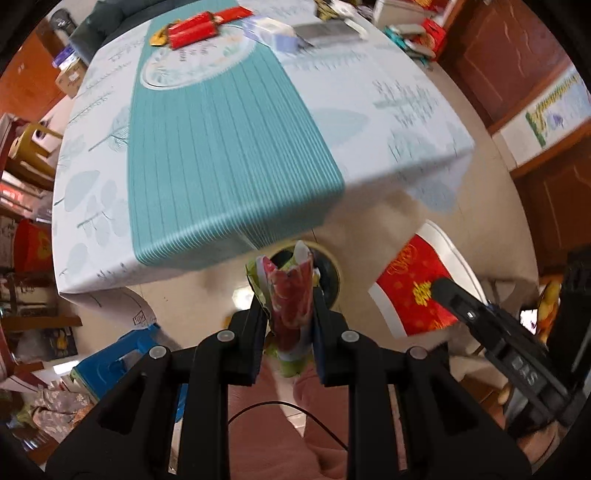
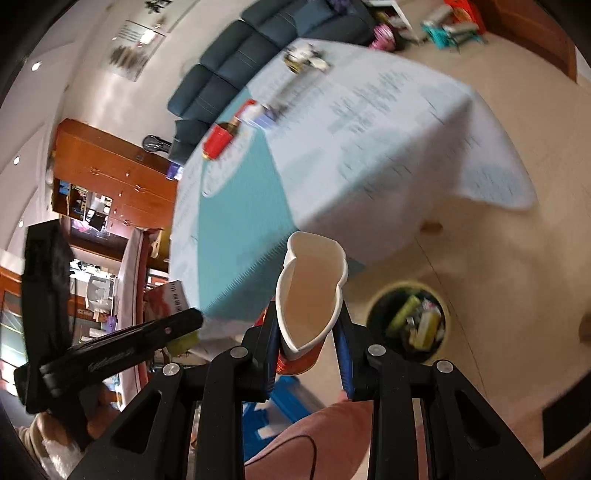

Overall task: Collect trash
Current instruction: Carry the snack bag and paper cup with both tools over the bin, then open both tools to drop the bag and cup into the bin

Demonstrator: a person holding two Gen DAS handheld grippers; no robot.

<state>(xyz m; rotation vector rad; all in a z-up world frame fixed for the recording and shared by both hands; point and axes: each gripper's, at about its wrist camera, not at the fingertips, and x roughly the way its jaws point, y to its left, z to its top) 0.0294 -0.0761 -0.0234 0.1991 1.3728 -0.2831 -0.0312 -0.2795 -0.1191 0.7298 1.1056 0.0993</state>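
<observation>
My left gripper is shut on a crumpled red and green snack wrapper and holds it above the round trash bin on the floor. My right gripper is shut on a squashed red paper cup with a white inside, held left of the same bin, which holds several pieces of trash. The paper cup shows large at the right of the left wrist view. More red packets lie at the far end of the table.
The table has a teal and white cloth hanging over its edge. A blue plastic stool stands on the floor at the left. A dark sofa is behind the table. Wooden cabinets line the walls.
</observation>
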